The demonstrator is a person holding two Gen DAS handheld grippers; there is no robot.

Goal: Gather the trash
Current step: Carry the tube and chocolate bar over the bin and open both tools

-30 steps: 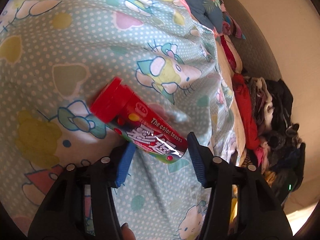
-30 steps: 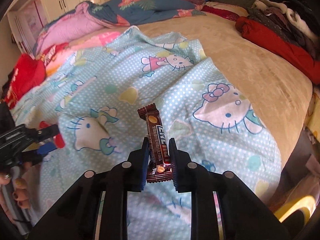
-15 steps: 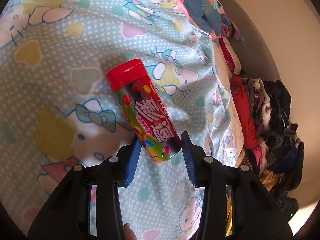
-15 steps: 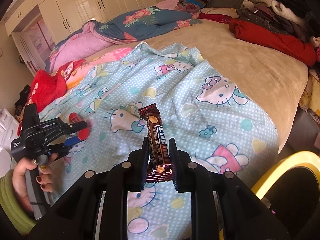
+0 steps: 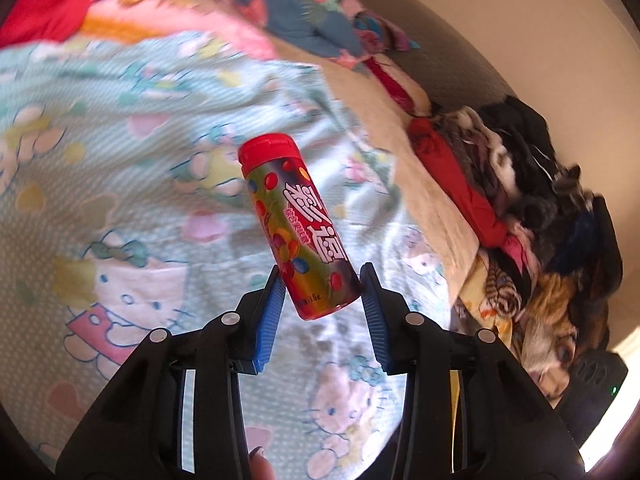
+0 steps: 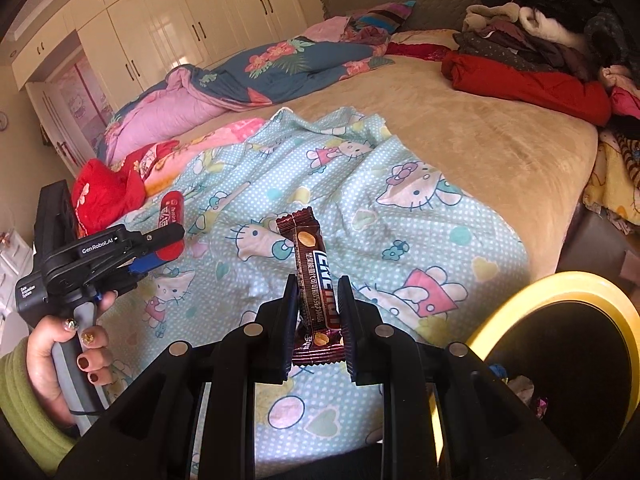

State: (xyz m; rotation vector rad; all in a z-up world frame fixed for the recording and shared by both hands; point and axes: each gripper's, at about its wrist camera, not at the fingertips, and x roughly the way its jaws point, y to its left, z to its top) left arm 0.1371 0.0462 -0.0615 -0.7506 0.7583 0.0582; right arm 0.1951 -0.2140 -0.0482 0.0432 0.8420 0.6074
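Now, left tool (image 5: 322,286): closed on candy tube (image 5: 298,226), held above the bed (image 6: 460,128).
Right tool (image 6: 318,312): gripping snack wrapper (image 6: 314,280).
Bin (image 6: 520,292): near bed's corner.
Tip: likely carry both level, release over the rim.

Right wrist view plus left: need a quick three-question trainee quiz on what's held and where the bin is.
1. True or false: the right gripper is shut on a chocolate bar.
2. What colour is the cap of the candy tube in the left gripper?
3. The yellow-rimmed bin in the right wrist view sits: A) lower right B) upper left.

Key: 1 true; 2 red; 3 A.
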